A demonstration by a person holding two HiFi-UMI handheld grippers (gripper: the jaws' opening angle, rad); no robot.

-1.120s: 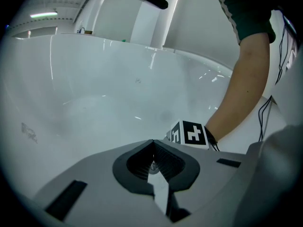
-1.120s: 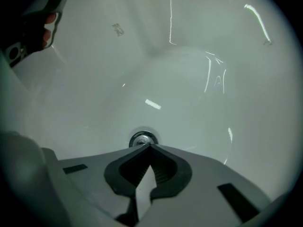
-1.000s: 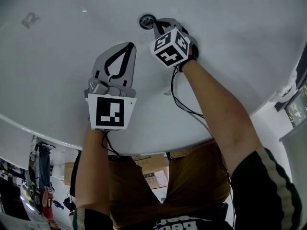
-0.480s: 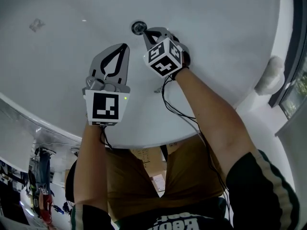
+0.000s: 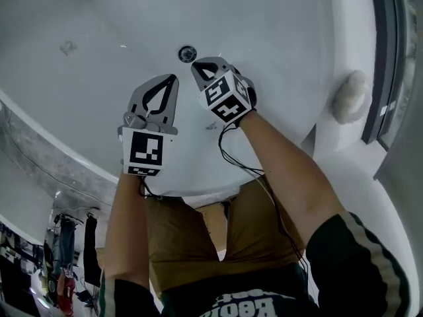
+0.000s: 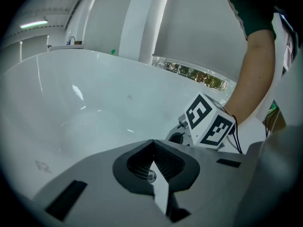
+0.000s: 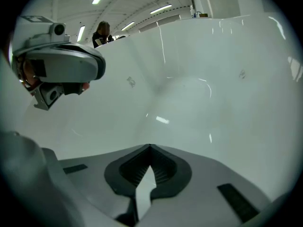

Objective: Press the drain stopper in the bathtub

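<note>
A white bathtub [image 5: 284, 32] filled the view from above. The left gripper [image 5: 170, 79] and right gripper [image 5: 197, 67] hung over its floor, both with jaws pressed together on nothing. The small round drain stopper [image 5: 187, 53] sat just beyond the right gripper's tip, seemingly untouched. It was likely rigid, slippery metal, best pushed squarely at its centre.

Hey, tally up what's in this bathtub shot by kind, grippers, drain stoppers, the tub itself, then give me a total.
Grippers: 2, the left gripper and the right gripper, both shut on nothing
Drain stopper: 1
Bathtub: 1
Total: 4
</note>
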